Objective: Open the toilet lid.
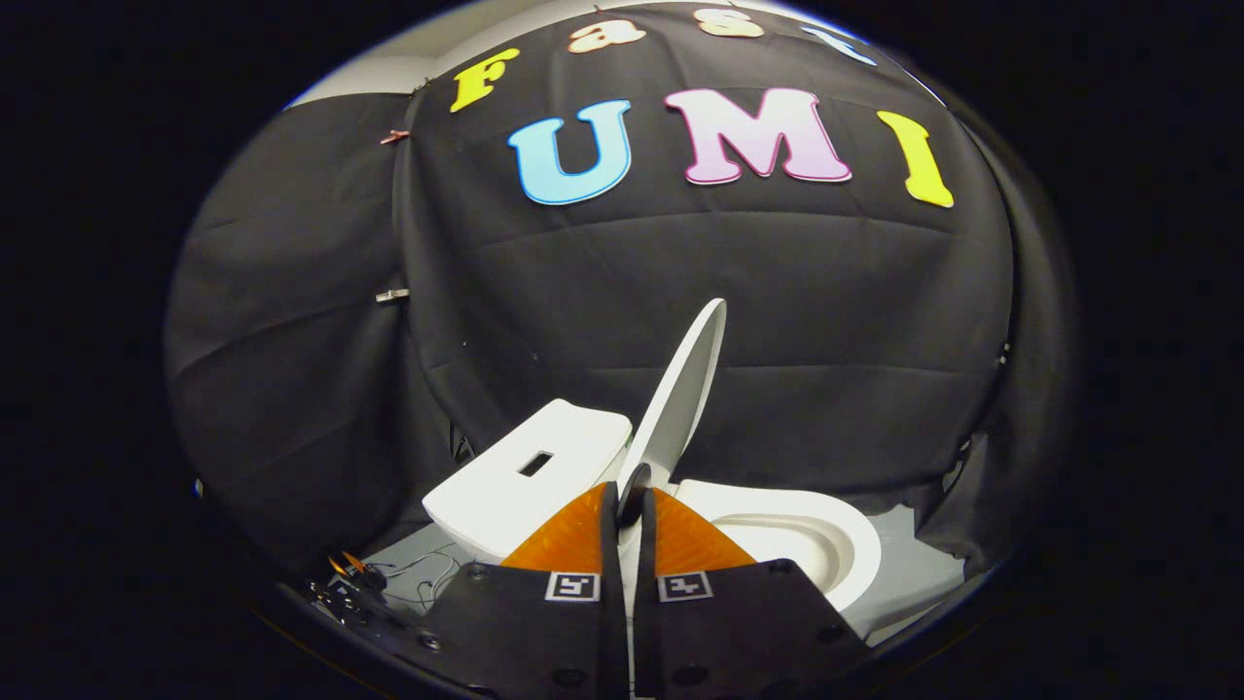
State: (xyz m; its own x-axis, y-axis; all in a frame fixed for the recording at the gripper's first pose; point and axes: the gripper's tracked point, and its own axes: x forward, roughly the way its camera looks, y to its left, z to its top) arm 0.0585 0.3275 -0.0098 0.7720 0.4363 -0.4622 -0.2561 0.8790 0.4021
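Gripper view: toilet lid (pixel 685 384) already raised, standing near upright just beyond the fingers, leaning back toward the tank (pixel 530 476) ahead to the left — task looks nearly or fully done. The gripper (pixel 632 510) has its fingers drawn close, a narrow gap left, with the lid's lower edge seeming caught between the tips; real pressing I cannot tell. Open bowl and seat (pixel 812 535) sit ahead to the right. Loose cables (pixel 389 578) on the floor to the left — nothing blocks the lid.

White toilet lid (pixel 685 384), seat (pixel 826 533) and tank (pixel 530 472); the tool (pixel 630 498) has orange fingers (pixel 573 535) with black-and-white square markers.
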